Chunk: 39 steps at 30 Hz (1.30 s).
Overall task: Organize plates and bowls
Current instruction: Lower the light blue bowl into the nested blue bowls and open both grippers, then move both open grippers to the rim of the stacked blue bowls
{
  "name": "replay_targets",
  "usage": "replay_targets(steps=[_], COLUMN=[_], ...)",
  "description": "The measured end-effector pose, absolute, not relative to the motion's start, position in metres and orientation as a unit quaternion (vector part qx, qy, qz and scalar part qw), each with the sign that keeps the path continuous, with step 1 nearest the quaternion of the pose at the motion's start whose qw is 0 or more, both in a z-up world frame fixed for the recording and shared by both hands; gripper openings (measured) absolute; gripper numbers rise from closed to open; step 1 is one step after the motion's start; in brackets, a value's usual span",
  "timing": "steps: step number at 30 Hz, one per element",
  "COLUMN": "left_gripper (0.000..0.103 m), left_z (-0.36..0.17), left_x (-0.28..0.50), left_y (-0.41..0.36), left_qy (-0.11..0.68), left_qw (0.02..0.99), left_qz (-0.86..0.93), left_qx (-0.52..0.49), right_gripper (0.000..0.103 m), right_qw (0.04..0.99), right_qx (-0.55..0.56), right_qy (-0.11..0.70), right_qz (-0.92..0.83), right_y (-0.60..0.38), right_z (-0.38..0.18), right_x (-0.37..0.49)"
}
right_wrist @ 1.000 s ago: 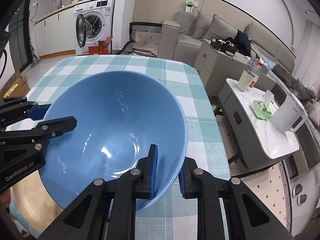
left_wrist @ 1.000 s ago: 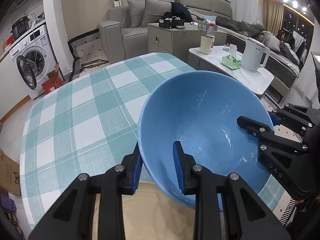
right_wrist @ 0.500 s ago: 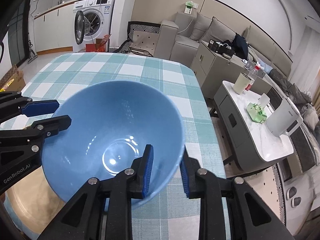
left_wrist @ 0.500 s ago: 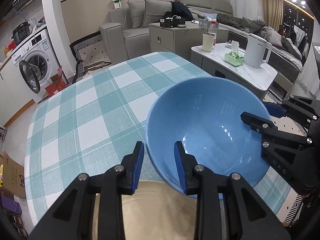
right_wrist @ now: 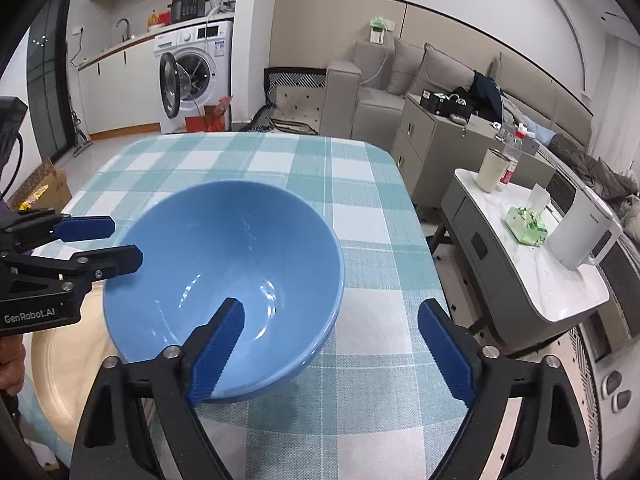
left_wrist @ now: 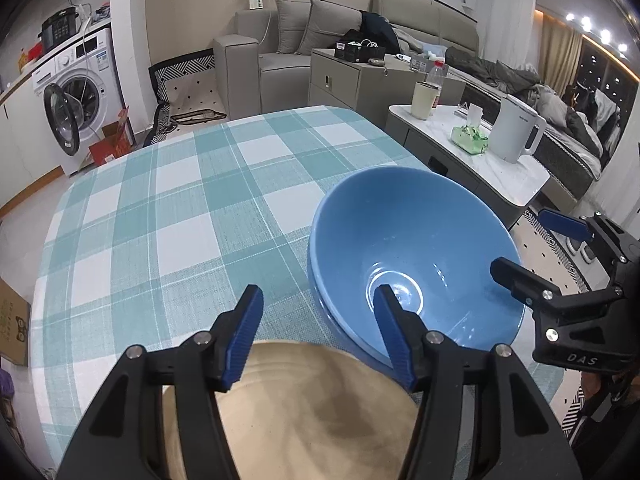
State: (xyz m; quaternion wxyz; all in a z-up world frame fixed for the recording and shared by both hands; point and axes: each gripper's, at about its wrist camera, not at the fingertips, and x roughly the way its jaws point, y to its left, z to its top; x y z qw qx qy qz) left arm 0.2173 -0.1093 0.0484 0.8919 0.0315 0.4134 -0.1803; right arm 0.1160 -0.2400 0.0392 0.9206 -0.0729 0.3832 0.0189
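A blue bowl (left_wrist: 416, 248) sits nested in another blue bowl, whose rim (left_wrist: 320, 300) shows just below it, on the checked tablecloth. It also shows in the right wrist view (right_wrist: 224, 264). A beige plate (left_wrist: 296, 412) lies at the near table edge beside the bowls; in the right wrist view the beige plate (right_wrist: 64, 364) is at the lower left. My left gripper (left_wrist: 316, 336) is open, its jaws astride the bowl's near rim without touching. My right gripper (right_wrist: 332, 352) is open wide around the opposite rim.
The teal and white checked table (left_wrist: 168, 208) stretches away behind the bowls. A low marble side table (right_wrist: 536, 264) with a white kettle (right_wrist: 580, 236), a cup and a tissue pack stands to the right. A washing machine (right_wrist: 192, 76) and a sofa stand beyond.
Both grippers held the blue bowl by its rim, lowered it onto the bowl beneath, then opened and let go. The bowl now rests on its own.
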Motion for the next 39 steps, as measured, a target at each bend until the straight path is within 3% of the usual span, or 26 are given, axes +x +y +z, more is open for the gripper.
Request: replay_targets(steps=[2,4,6,15,27,39], left_gripper=[0.087,0.096,0.096,0.096,0.096,0.096], left_z=[0.050,0.054,0.056,0.055,0.046,0.036], left_x=[0.212,0.205,0.200,0.194,0.179,0.175], left_y=[-0.108,-0.107,-0.106,-0.106,-0.117,-0.122], left_qy=[0.404,0.383,0.379,0.371,0.361,0.363], left_qw=[0.898,0.908,0.911,0.918,0.924,0.924], left_qz=[-0.173,-0.165,-0.163,-0.139,-0.125,-0.118], left_qx=[0.028,0.026,0.024,0.017,0.021,-0.009], right_gripper=[0.094,0.097,0.102,0.102,0.103,0.103], right_qw=[0.921,0.922,0.923,0.917,0.922,0.902], right_qx=[-0.071,-0.060,-0.040,0.054,0.078,0.107], right_qy=[0.382,0.380,0.379,0.384,0.363,0.398], right_qz=[0.025,0.034,0.050,0.093,0.108,0.128], right_y=[-0.241,-0.244,-0.250,-0.286,-0.305,-0.304], right_z=[0.040,0.041,0.043,0.044,0.044,0.033], right_x=[0.112,0.109,0.106,0.103,0.099,0.112])
